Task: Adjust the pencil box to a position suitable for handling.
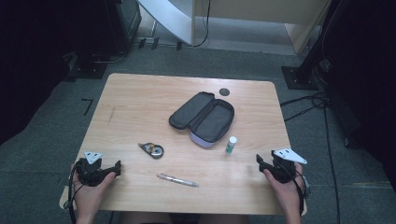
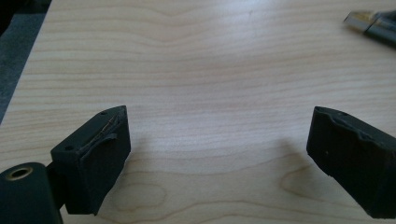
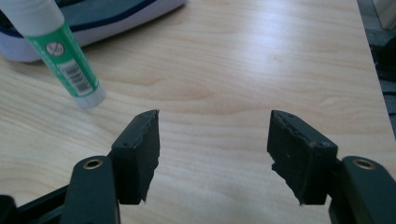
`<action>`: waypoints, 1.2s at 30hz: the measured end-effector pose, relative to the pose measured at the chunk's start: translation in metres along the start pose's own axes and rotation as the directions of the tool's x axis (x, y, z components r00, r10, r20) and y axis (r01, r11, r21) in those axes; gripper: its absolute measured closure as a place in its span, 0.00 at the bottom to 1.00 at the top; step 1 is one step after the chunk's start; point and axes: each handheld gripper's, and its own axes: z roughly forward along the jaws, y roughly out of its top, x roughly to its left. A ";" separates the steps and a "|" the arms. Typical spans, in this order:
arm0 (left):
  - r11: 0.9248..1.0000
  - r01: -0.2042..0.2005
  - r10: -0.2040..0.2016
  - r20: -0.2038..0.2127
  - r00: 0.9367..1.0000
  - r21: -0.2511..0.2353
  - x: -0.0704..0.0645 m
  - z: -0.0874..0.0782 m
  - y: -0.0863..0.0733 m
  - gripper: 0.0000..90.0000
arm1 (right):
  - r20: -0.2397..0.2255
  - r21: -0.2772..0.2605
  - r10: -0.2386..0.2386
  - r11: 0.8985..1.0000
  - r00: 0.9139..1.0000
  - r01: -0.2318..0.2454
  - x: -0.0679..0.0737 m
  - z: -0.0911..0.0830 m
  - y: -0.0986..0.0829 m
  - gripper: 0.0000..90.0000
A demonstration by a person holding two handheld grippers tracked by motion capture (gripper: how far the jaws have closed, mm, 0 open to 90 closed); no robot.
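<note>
**What you can't really make out here**

In the right gripper view the glue stick [image 3: 60, 56] runs off the top left corner, so its cap end is cut, and the pencil case [image 3: 93, 18] behind it shows just a strip of rim. The left gripper view clips a metal-tipped object [image 2: 373, 23] at the top right edge; can't tell what it is. From the high view, the small dark disc [image 1: 224, 92] and the roundish item [image 1: 153, 150] are too tiny to identify.
</note>
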 end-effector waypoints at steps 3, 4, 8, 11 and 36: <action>1.000 -0.005 0.005 0.007 1.000 -0.009 -0.002 -0.002 0.003 0.08 | -0.014 -0.015 -0.004 1.000 1.000 0.004 0.001 0.003 0.010 0.42; 1.000 -0.004 0.004 0.006 1.000 -0.012 -0.002 -0.002 0.003 0.08 | -0.018 -0.028 0.002 1.000 1.000 -0.002 0.001 0.006 0.017 0.44; 1.000 -0.002 0.002 0.011 1.000 -0.007 -0.001 0.000 0.004 0.08 | -0.024 -0.047 0.009 0.999 1.000 -0.010 0.001 0.011 0.029 0.46; 1.000 -0.005 0.005 0.012 1.000 -0.005 0.000 0.001 0.002 0.08 | -0.037 -0.054 -0.010 0.998 0.999 0.008 0.002 0.020 0.046 0.48; 1.000 -0.028 0.028 0.011 1.000 0.013 -0.003 0.009 -0.003 0.08 | -0.047 0.019 -0.076 0.997 0.996 0.077 0.015 0.096 0.132 0.70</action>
